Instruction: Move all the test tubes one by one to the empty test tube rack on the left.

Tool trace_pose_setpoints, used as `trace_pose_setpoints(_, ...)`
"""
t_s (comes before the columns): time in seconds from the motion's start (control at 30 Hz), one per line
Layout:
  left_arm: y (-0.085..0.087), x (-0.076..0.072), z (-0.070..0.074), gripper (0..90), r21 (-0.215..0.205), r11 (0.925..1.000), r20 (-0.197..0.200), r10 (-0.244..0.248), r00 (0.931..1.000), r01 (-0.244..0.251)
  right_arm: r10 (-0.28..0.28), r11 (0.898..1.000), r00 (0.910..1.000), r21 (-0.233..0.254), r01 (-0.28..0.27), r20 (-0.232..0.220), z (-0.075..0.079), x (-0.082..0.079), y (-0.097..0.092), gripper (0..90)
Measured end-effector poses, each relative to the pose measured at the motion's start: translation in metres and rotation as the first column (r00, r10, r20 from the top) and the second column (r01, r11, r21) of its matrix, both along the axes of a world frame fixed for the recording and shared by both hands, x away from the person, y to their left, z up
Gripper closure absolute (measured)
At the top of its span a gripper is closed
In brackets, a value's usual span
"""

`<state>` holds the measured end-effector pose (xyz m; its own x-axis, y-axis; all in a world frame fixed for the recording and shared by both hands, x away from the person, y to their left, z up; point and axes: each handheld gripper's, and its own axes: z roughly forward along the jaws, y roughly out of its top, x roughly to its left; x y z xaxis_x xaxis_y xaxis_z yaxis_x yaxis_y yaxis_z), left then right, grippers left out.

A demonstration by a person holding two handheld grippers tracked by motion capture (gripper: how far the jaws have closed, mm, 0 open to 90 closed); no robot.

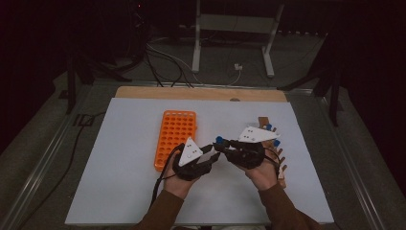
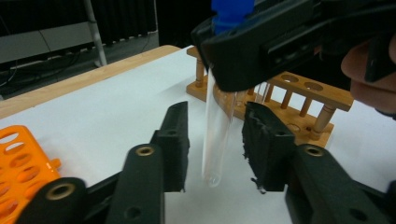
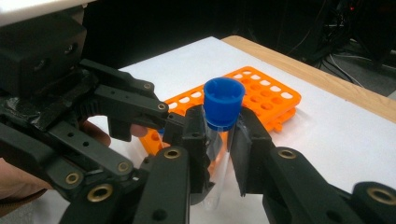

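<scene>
A clear test tube [image 2: 217,140] with a blue cap [image 3: 223,101] hangs upright over the white mat, and my right gripper [image 3: 218,126] is shut on it just below the cap. My left gripper [image 2: 217,116] is open, its jaws standing on either side of the tube's lower half with a gap on each side. In the high view the left gripper [image 1: 214,152] and the right gripper [image 1: 221,143] meet tip to tip at the mat's middle, with the blue cap [image 1: 219,140] between them. The tube's rounded bottom hangs just above the mat.
An orange tube rack [image 1: 174,136] with several empty holes lies left of the grippers. A wooden tube rack [image 1: 277,143] holding blue-capped tubes stands right, behind the right hand. The white mat [image 1: 119,158] covers the table; a wooden edge [image 1: 191,92] runs along the back.
</scene>
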<state>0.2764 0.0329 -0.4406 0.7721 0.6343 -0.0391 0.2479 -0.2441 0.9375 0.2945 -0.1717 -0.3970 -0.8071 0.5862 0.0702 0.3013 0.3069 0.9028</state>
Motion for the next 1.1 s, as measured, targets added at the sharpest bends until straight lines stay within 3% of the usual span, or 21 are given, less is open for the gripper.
trace_pose_setpoints(0.27, 0.000, 0.001, -0.001, 77.1, -0.004, 0.9999, 0.003, -0.016, 0.9999, 0.016, 0.004, 1.000, 0.9999, 0.000, -0.004, -0.012, -0.004, -0.001, 0.001, 76.8)
trace_pose_setpoints(0.47, 0.000, 0.001, -0.001, 78.0, -0.003, 0.9997, 0.004, -0.026, 0.9997, 0.026, 0.005, 1.000, 0.9997, 0.007, -0.005, -0.023, -0.004, 0.000, 0.000, 75.5)
trace_pose_setpoints(0.77, 0.007, 0.002, -0.003, 78.1, 0.001, 1.0000, -0.013, -0.008, 0.9999, 0.008, 0.016, 0.998, 0.9993, 0.054, -0.014, -0.032, -0.003, -0.001, -0.012, 45.5)
trace_pose_setpoints(0.97, 0.018, -0.001, -0.005, 78.1, -0.014, 0.9998, -0.026, -0.012, 0.9996, 0.011, -0.019, 0.999, 0.9996, 0.046, 0.020, -0.022, -0.005, -0.003, -0.023, 23.8)
trace_pose_setpoints(1.1, 0.027, -0.003, -0.006, 78.1, -0.018, 0.9998, -0.032, -0.009, 0.9995, 0.008, -0.060, 0.997, 0.9981, 0.040, 0.060, -0.016, -0.009, -0.004, -0.030, 14.5)
